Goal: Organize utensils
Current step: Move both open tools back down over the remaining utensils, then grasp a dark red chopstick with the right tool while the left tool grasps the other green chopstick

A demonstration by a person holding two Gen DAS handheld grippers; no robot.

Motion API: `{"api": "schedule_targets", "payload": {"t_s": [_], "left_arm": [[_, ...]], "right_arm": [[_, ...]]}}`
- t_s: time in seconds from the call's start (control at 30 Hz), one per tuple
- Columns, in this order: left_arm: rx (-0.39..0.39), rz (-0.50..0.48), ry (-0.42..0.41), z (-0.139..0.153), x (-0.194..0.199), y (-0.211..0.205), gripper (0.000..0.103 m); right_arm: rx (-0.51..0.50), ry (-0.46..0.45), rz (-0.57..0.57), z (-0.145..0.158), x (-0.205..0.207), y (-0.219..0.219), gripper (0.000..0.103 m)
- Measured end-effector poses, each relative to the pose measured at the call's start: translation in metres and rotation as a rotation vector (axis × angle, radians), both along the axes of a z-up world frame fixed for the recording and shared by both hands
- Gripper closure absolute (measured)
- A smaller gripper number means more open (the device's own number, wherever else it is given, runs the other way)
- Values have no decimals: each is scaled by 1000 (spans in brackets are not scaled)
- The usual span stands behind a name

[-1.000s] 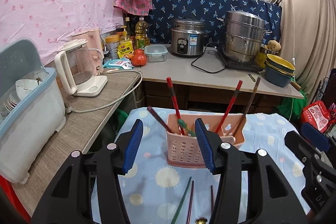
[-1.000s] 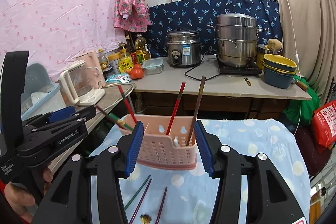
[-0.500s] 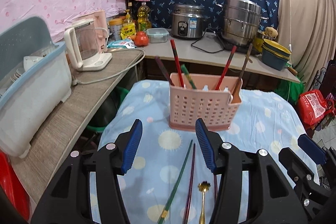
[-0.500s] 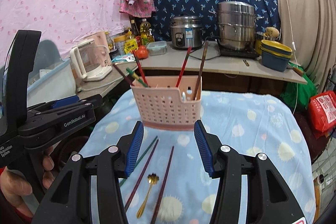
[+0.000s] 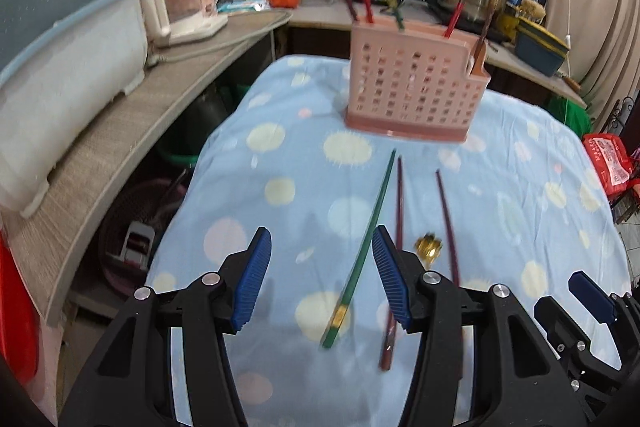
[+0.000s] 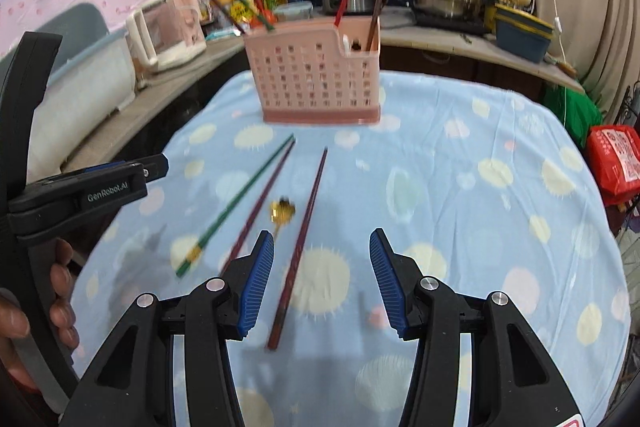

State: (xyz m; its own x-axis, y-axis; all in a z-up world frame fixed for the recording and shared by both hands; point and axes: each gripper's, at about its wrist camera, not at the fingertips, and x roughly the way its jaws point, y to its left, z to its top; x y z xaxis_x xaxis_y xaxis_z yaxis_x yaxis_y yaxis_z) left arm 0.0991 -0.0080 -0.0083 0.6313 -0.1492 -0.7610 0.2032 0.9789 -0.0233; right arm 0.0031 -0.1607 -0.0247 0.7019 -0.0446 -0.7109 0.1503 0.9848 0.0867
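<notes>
On the near cloth (image 6: 440, 187), thin, stiff, slippery chopsticks (image 6: 300, 239) suit a mid-shaft pinch; both grippers, left gripper (image 5: 320, 283) and right gripper (image 6: 322, 283), are spread, empty.

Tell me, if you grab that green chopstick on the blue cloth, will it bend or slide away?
The green chopstick looks thin, straight and hard, so it probably stays stiff. Its smooth, narrow shaft might slip or swing if pinched near one end. It lies flat on soft cloth, so it probably won't roll far, though the open left tool may struggle getting under it.
</notes>
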Motion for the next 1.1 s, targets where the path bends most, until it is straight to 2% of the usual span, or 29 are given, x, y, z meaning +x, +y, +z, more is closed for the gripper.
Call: {"api": "schedule_targets", "payload": {"t_s": [0.3,0.63,0.87,1.1], "left_arm": [[21,-1,103,-55,-20,21,53],[22,-5,133,-76,-29,25,53],[16,-14,135,-77,-28,23,52],[7,-16,142,-79,-27,23,49]], "right_arm": [[22,97,41,-48,-5,22,54],[4,130,55,-69,4,37,57],[-2,147,52,-75,8,35,71],[-4,147,44,-77,6,27,91]]}}
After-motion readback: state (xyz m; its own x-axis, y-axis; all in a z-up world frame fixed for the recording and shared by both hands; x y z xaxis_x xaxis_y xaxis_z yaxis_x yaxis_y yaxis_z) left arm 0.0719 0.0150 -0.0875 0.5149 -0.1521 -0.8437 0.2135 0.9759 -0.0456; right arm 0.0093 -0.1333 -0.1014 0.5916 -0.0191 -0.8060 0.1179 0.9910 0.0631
